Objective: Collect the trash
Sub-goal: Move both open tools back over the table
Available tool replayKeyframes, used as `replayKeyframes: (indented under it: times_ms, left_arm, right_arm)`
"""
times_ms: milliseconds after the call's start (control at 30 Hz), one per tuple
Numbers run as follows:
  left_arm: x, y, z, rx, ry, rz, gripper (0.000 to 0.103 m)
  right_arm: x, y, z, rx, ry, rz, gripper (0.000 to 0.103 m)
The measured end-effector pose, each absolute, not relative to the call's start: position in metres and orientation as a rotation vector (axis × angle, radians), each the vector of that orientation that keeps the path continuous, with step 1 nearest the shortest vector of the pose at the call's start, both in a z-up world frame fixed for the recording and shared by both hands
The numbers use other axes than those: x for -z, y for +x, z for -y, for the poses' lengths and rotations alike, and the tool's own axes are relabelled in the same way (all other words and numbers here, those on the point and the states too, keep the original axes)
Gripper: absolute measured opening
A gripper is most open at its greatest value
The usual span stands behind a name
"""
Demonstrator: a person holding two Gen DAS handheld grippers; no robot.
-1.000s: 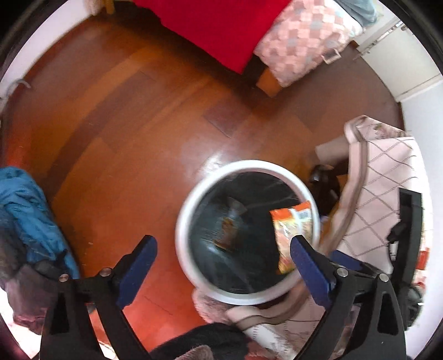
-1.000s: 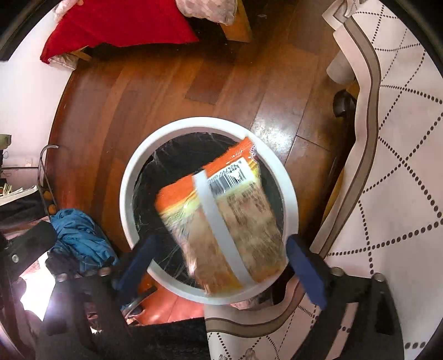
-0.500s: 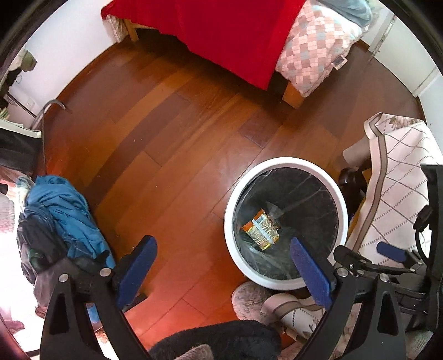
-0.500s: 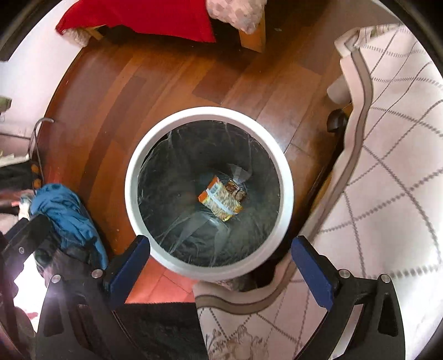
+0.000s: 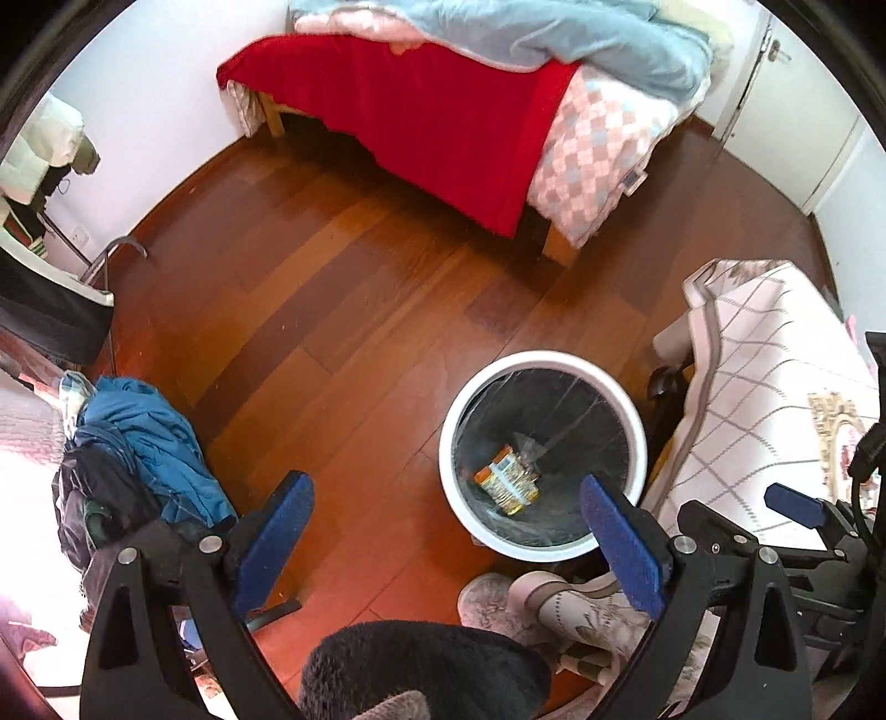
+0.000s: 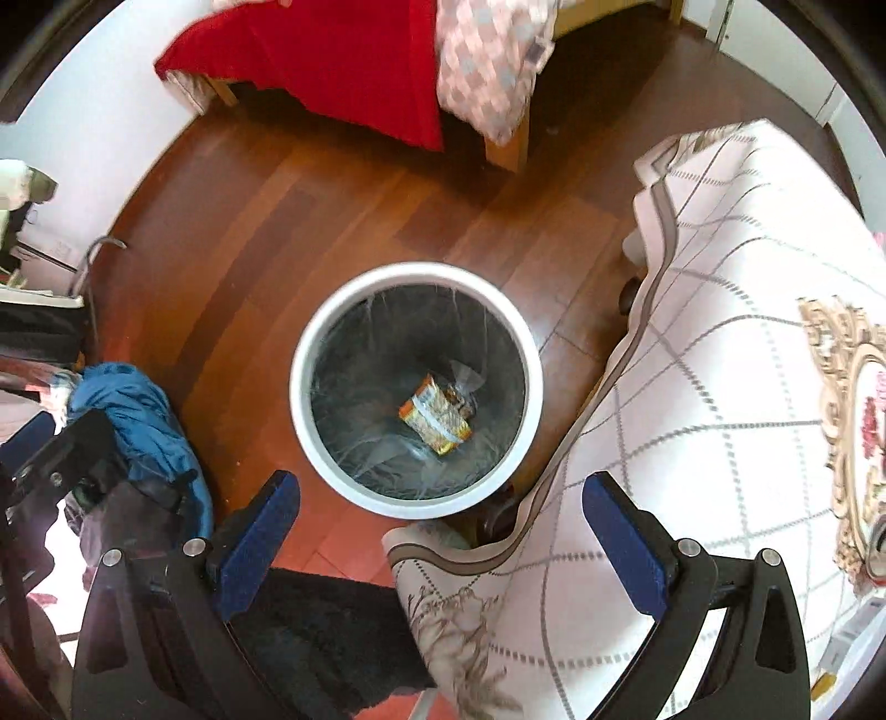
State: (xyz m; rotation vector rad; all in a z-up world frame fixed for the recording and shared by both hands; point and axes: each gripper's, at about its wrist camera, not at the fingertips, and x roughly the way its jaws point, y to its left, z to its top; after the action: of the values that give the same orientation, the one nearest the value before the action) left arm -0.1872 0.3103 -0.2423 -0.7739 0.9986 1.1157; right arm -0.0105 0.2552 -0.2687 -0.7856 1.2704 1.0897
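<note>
Orange-and-tan snack packet (image 6: 436, 413) lies flat in the round white black-lined bin (image 6: 303, 354), long axis upper-left to lower-right; left gripper (image 5: 448, 540) and right gripper (image 6: 440, 534) gape empty

Bedroom bkgd, wood floor (image 5: 343, 310).
Bed w/ red blanket (image 5: 432, 122) hanging over side, checkered pink/grey quilt (image 5: 587, 166) next to it, light-blue duvet (image 5: 554, 39) on top. Blue garment pile (image 5: 155, 448) on floor at left. White grid-pattern cloth (image 6: 720, 343) draped at right. Dark fuzzy mat (image 6: 321, 637) near bottom edge.
</note>
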Motion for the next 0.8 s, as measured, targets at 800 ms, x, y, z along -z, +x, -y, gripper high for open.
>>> replayKeyframes:
  times_ms: [800]
  left_arm:
    - [0.195,-0.033,-0.182,-0.927,-0.482,-0.972,0.098]
  right_arm:
    - [0.129,0.114,-0.027,-0.949,-0.173,-1.228,0.103]
